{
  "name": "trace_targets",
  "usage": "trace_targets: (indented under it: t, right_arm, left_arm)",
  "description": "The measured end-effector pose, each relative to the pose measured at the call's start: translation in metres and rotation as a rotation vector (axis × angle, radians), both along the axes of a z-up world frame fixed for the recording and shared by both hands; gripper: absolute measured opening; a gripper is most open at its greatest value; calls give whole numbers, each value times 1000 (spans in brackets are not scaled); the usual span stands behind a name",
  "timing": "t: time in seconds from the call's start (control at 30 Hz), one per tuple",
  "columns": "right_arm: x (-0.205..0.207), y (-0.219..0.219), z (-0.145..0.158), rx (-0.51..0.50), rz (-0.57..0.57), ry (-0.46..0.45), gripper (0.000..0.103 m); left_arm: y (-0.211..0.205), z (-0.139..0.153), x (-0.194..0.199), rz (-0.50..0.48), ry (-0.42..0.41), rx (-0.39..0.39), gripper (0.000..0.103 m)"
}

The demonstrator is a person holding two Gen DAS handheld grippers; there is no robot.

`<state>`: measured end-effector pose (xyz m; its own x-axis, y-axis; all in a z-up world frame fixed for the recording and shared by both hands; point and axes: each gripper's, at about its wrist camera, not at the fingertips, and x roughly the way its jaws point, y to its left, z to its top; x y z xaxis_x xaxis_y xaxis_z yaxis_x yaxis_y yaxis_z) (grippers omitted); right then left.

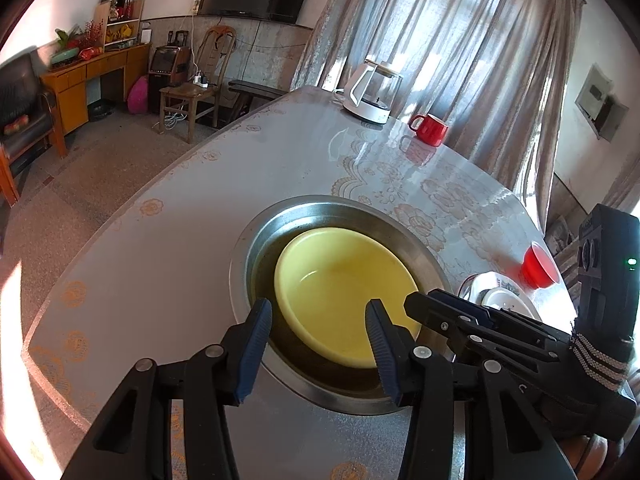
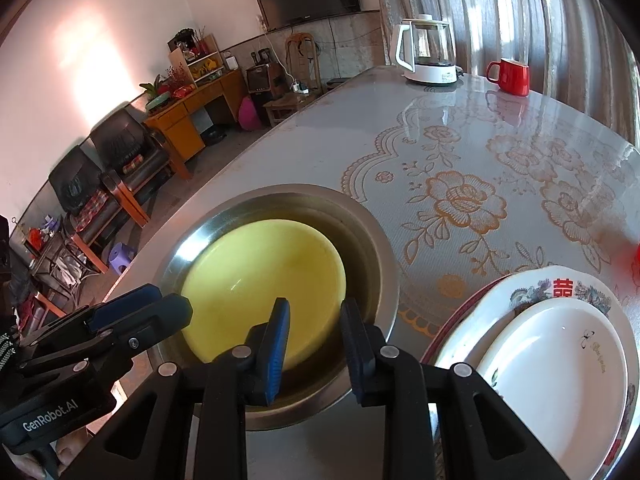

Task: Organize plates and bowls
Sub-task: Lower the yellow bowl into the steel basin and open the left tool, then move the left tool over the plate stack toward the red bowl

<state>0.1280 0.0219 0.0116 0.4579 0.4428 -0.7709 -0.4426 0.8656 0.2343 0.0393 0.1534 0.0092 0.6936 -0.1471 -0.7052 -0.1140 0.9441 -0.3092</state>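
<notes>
A yellow bowl (image 1: pixel 340 280) (image 2: pixel 260 272) sits nested inside a wider steel bowl (image 1: pixel 248 248) (image 2: pixel 372 240) on the flowered table (image 1: pixel 180 240). My left gripper (image 1: pixel 318 344) hangs open over the near rims of both bowls, pads touching neither. My right gripper (image 2: pixel 316 344) is also open, narrower, with the near right rims showing in its gap; it reaches in from the right in the left wrist view. To the right stands a stack of plates: a white plate (image 2: pixel 552 360) on a patterned plate (image 2: pixel 560 288) (image 1: pixel 504 300).
A small red bowl (image 1: pixel 538 266) sits beyond the plates. At the table's far end are a glass kettle (image 1: pixel 374 92) (image 2: pixel 430 54) and a red mug (image 1: pixel 430 130) (image 2: pixel 512 74). The table edge drops to the floor on the left. Curtains hang behind.
</notes>
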Motion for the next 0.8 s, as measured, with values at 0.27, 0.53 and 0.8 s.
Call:
trace_targets:
  t: [0.27, 0.53, 0.8]
  right_arm:
    - [-2, -7, 2, 46, -7, 5, 28]
    - [-2, -24, 10, 119, -43, 6, 34]
    - [1, -57, 16, 188, -116, 33, 37]
  left_arm:
    - [0, 1, -1, 7, 5, 4, 48]
    - [-8, 5, 1, -8, 8, 14, 49]
    - [-26, 12, 6, -56, -7, 36, 49]
